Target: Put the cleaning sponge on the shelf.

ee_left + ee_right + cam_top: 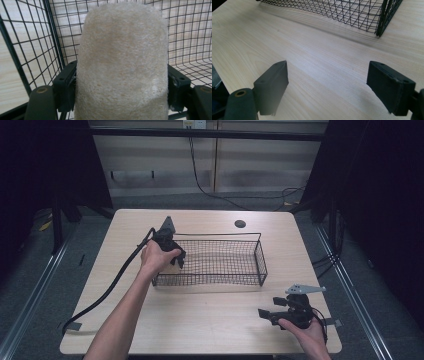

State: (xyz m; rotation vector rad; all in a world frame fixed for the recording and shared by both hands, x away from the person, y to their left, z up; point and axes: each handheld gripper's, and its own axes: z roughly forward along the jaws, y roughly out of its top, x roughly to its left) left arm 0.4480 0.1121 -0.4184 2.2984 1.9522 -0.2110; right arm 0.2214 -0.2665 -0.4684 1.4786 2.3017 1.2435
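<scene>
A beige, coarse-fibred scrubbing pad (122, 62) stands upright between the jaws of my left gripper (122, 87), which is shut on it. That left gripper (176, 259) is held over the left end of a black wire basket (261, 262), with the pad inside the basket's left wall (37, 40). My right gripper (265, 316) hovers low over the front right of the table, pointing left. Its jaws stand wide open with nothing between them (329, 85), bare wood beneath. The basket's near right corner (383, 17) lies ahead of it.
The light wooden table (200, 320) has a round cable hole (240, 224) at the back. A thick black cable (110, 287) trails from the left gripper across the table's left side. Dark curtains flank the table.
</scene>
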